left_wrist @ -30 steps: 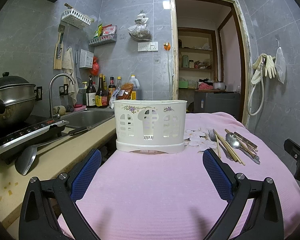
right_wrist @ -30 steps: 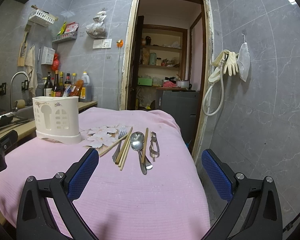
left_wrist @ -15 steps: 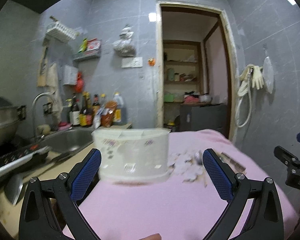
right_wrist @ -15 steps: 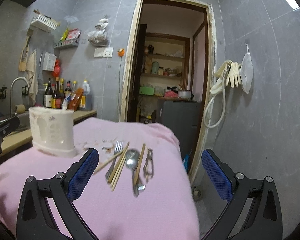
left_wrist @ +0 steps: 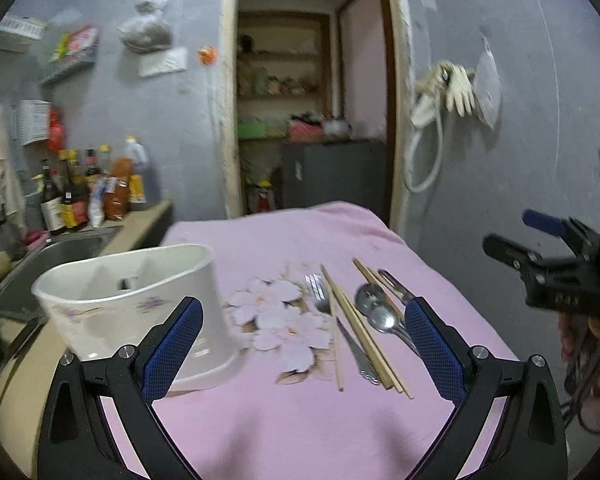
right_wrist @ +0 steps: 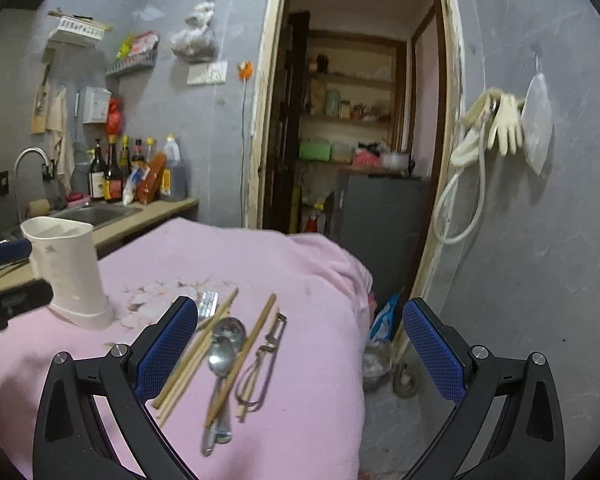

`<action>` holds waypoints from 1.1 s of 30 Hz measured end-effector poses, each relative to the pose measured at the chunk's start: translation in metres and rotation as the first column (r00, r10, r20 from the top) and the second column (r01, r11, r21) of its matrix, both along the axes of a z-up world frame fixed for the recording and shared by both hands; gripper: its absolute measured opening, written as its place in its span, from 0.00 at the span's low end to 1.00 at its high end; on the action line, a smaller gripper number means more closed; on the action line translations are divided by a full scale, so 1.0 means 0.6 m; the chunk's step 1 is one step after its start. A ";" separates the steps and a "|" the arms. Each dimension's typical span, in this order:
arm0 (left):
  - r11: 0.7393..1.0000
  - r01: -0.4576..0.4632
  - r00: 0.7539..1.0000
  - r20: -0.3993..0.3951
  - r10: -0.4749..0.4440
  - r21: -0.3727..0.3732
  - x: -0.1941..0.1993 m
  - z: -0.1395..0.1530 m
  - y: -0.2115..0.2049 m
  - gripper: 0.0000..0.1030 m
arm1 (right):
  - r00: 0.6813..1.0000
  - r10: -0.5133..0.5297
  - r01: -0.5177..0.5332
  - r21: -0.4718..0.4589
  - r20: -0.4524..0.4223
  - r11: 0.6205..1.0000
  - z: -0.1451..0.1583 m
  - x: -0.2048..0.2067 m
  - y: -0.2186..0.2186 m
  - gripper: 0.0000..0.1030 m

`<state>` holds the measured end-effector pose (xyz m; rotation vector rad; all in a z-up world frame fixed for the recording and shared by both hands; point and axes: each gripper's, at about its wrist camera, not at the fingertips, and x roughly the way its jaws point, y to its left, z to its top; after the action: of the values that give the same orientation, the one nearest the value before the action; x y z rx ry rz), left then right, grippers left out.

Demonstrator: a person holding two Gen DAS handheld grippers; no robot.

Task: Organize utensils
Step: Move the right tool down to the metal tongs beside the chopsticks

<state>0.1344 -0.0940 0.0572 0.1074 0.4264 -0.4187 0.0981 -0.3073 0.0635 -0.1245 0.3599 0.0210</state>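
Both grippers hang open over the pink cloth [left_wrist: 300, 432], holding nothing.

Left view, lower left: white holder [left_wrist: 140, 304], now seen from above, dividers showing; centre: fork [left_wrist: 320, 298], chopsticks [left_wrist: 356, 328], spoons [left_wrist: 376, 312]. Only the right view shows what is probably a peeler [right_wrist: 266, 356], lower centre.

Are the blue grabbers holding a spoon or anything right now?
No. The left gripper and right gripper are both open and empty; the spoons lie on the pink cloth.

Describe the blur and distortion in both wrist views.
Left wrist view: motion blur smears the wall, the doorway and the white utensil holder; the chopsticks stay fairly crisp. Right wrist view: sharper background, but the spoons and pink cloth are softly blurred. Both: fisheye bending, dark vignetted corners.
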 end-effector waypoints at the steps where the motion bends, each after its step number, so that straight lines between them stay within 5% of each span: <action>1: 1.000 0.017 1.000 -0.020 -0.016 0.016 0.013 -0.005 -0.011 0.90 | 1.000 0.010 -0.010 0.004 -0.015 1.000 -0.001 0.009 -0.006 1.00; 3: 0.998 0.047 0.997 -0.060 -0.044 0.046 0.035 -0.018 -0.027 0.79 | 0.999 0.030 -0.030 0.004 -0.044 1.000 -0.005 0.032 -0.018 0.98; 8: 0.988 0.135 0.970 -0.216 -0.115 0.081 0.103 -0.058 -0.057 0.45 | 0.984 0.086 -0.081 0.039 -0.157 0.996 -0.023 0.085 -0.031 0.62; 13: 0.978 0.200 0.898 -0.411 -0.159 0.058 0.177 -0.100 -0.067 0.24 | 0.946 0.141 -0.119 0.094 -0.291 0.988 -0.059 0.142 -0.035 0.39; 18: 0.979 0.200 0.845 -0.512 -0.154 0.035 0.236 -0.126 -0.064 0.18 | 0.908 0.180 -0.140 0.130 -0.379 0.982 -0.085 0.182 -0.030 0.32; 26: 0.979 0.198 0.804 -0.577 -0.139 0.040 0.288 -0.143 -0.072 0.17 | 0.868 0.203 -0.132 0.184 -0.453 0.974 -0.104 0.235 -0.036 0.25; 33: 0.979 0.204 0.773 -0.615 -0.154 0.011 0.302 -0.153 -0.084 0.11 | 0.799 0.251 -0.088 0.308 -0.546 0.947 -0.136 0.271 -0.051 0.25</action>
<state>0.3156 -0.1443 -0.0348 0.0853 1.0875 -0.6276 0.2606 -0.3381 -0.0183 0.1275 0.9587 0.2948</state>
